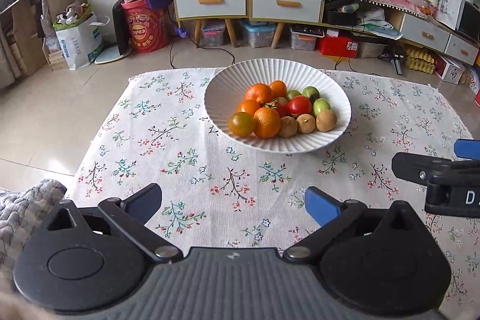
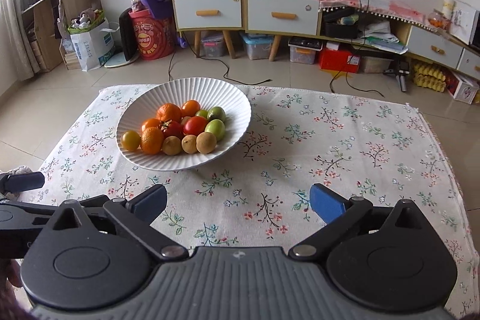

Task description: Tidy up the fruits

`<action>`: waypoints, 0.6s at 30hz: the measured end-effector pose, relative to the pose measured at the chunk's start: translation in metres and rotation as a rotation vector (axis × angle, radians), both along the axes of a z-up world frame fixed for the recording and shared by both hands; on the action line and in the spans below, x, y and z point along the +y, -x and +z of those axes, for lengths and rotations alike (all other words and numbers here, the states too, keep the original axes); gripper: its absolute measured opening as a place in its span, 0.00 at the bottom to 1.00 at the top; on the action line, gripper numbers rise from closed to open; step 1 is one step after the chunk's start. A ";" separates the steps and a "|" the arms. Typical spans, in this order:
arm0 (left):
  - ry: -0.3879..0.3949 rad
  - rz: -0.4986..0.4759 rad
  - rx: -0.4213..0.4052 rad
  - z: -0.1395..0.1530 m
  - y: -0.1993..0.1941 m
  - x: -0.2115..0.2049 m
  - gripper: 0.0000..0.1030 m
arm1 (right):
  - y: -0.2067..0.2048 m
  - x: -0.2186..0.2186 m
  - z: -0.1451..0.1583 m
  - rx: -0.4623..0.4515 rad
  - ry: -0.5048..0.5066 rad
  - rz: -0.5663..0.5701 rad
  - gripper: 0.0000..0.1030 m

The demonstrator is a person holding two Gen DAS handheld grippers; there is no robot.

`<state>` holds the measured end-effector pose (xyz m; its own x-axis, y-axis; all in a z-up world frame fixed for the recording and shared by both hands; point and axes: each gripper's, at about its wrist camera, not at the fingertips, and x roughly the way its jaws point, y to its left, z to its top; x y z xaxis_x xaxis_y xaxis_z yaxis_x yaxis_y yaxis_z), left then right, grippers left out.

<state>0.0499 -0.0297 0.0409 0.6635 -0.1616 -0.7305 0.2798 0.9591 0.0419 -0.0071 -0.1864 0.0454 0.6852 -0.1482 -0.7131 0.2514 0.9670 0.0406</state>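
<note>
Fruits (image 1: 277, 110) – mandarins, cherry tomatoes, green ones, brown longans – all sit heaped in the ribbed white bowl (image 1: 228, 80) on the floral cloth (image 1: 150, 140). Left gripper (image 1: 234, 204) and right gripper (image 2: 238, 201) hover near it, jaws wide, empty – gathered already, or awaiting sorting.

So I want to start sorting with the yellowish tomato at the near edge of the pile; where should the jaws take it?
Grip the yellow tomato across its round middle, coming down from above with the left gripper. It sits at the pile's near left end, so the side toward the bowl wall is free, but an orange presses its other side; a shallow pinch probably works best.
</note>
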 end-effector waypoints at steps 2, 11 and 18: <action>-0.008 0.003 -0.011 0.002 0.006 0.001 0.95 | 0.000 0.002 0.000 0.004 0.013 -0.001 0.99; -0.007 0.000 -0.021 0.001 0.008 0.002 0.95 | -0.002 0.013 -0.004 0.003 0.056 0.031 0.99; -0.012 0.000 -0.011 -0.003 0.006 0.001 0.95 | -0.001 0.013 -0.007 0.013 0.054 0.034 0.99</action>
<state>0.0440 -0.0284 0.0374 0.6715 -0.1534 -0.7250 0.2796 0.9585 0.0561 -0.0061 -0.1738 0.0383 0.6811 -0.1637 -0.7136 0.2190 0.9756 -0.0148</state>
